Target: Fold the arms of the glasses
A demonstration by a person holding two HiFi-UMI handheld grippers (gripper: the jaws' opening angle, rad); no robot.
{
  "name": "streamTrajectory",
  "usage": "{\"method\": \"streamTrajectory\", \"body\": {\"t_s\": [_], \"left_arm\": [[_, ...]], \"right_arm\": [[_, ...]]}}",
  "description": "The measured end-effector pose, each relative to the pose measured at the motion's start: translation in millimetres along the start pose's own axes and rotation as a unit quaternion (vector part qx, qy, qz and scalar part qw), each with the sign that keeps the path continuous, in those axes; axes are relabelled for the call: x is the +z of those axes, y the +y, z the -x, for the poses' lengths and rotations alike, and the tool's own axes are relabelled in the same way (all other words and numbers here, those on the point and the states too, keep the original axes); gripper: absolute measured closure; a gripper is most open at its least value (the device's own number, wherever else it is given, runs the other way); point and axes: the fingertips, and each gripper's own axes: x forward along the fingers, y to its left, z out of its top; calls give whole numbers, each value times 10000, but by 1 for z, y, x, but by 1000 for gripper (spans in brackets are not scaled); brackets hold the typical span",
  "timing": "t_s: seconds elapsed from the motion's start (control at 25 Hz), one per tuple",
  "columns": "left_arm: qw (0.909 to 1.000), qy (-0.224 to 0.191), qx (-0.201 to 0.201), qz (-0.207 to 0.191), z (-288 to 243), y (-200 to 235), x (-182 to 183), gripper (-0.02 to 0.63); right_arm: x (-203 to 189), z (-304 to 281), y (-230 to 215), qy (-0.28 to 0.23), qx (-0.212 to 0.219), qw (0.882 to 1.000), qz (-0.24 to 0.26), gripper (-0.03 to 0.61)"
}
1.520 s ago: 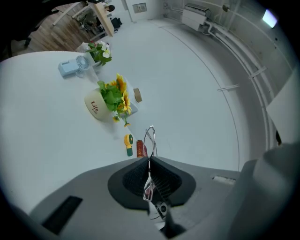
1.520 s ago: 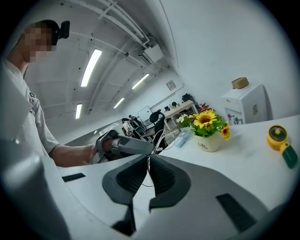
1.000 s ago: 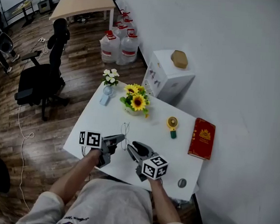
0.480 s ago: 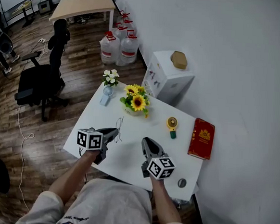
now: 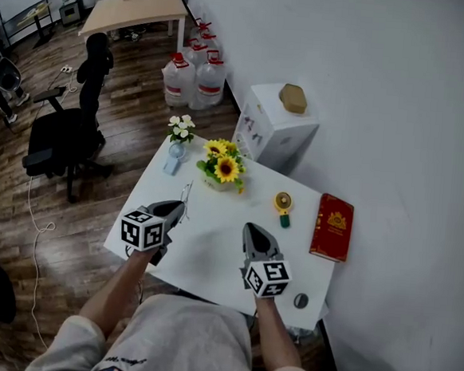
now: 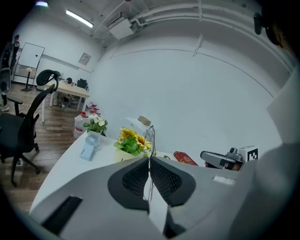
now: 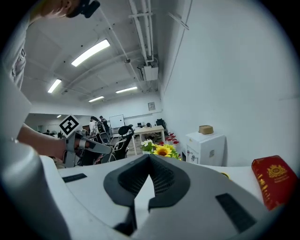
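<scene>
Both grippers are closed: the left gripper pinches the glasses, their long axis toward twelve o'clock, at ten o'clock from the empty right gripper.

No readable text or labels

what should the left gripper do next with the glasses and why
Probably lower the left gripper and set the glasses on the bare table. Its jaws are shut on the thin frame, held off the table, and no arm shows sticking out, so they look folded, though that is hard to confirm. The right gripper is shut, empty and apart from them.
</scene>
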Motion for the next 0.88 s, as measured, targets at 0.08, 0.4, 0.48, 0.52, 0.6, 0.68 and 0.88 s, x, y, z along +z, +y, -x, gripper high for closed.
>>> {"method": "streamTrajectory", "body": {"t_s": [0.08,0.4,0.48,0.52,0.6,0.68,0.88], "left_arm": [[10000,-23,-20,-19,2,-2,2,600],[10000,10,-71,-30,4,-6,0,600],[10000,21,-76,-34,5,-7,-2,600],[10000,23,-80,-36,5,-8,-2,600],[9999,17,-97,-39,6,-10,-2,600],[9999,25,-116,-33,7,-12,-2,601],[9999,69,-148,-27,7,-16,-7,600]], "right_arm": [[4,3,0,-42,-53,9999,104,588],[14,14,-5,-217,-277,9991,221,588],[14,16,-5,-214,-282,9991,219,588],[14,17,-5,-210,-288,9991,217,588],[14,19,-5,-207,-310,9991,207,588],[16,21,-5,-214,-336,9990,187,588],[17,25,-4,-255,-366,9989,170,588]]}}
